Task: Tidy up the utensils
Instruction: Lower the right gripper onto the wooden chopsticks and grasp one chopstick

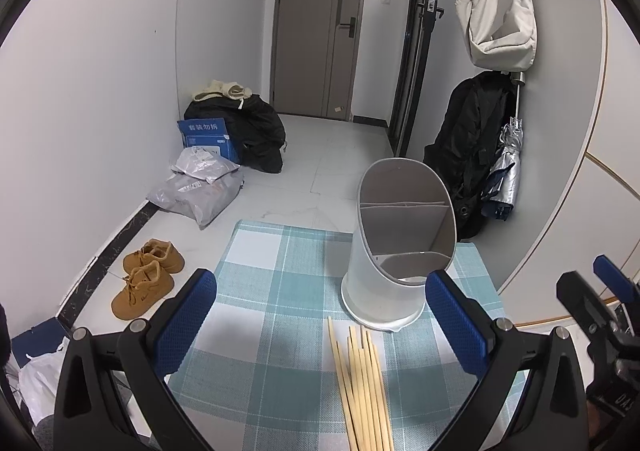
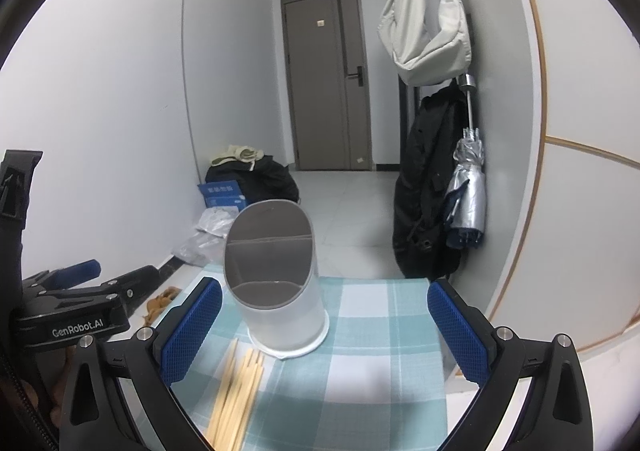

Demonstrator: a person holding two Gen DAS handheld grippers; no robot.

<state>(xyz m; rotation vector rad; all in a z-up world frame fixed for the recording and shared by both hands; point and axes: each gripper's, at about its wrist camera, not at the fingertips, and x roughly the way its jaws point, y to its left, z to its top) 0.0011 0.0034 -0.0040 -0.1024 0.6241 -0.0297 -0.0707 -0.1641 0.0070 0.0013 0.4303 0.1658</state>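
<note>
Several wooden chopsticks (image 1: 364, 387) lie in a loose bundle on the blue-and-white checked tablecloth (image 1: 272, 291), near its front edge. Just beyond their tips stands a white utensil holder (image 1: 396, 251) with a slanted grey rim and inner dividers; nothing shows inside it. My left gripper (image 1: 322, 315) hovers open above the cloth, the chopsticks lying between its blue pads (image 1: 188, 319). In the right wrist view the chopsticks (image 2: 236, 391) sit low left of centre and the holder (image 2: 276, 279) stands ahead. My right gripper (image 2: 324, 327) is open and holds nothing.
The small table's edges drop to a white tiled floor. Brown shoes (image 1: 146, 283), grey parcels (image 1: 200, 191), a blue box (image 1: 210, 139) and black bags lie left. A black coat (image 1: 472, 147), a folded umbrella (image 1: 506, 171) and a beige bag (image 1: 500, 19) hang right.
</note>
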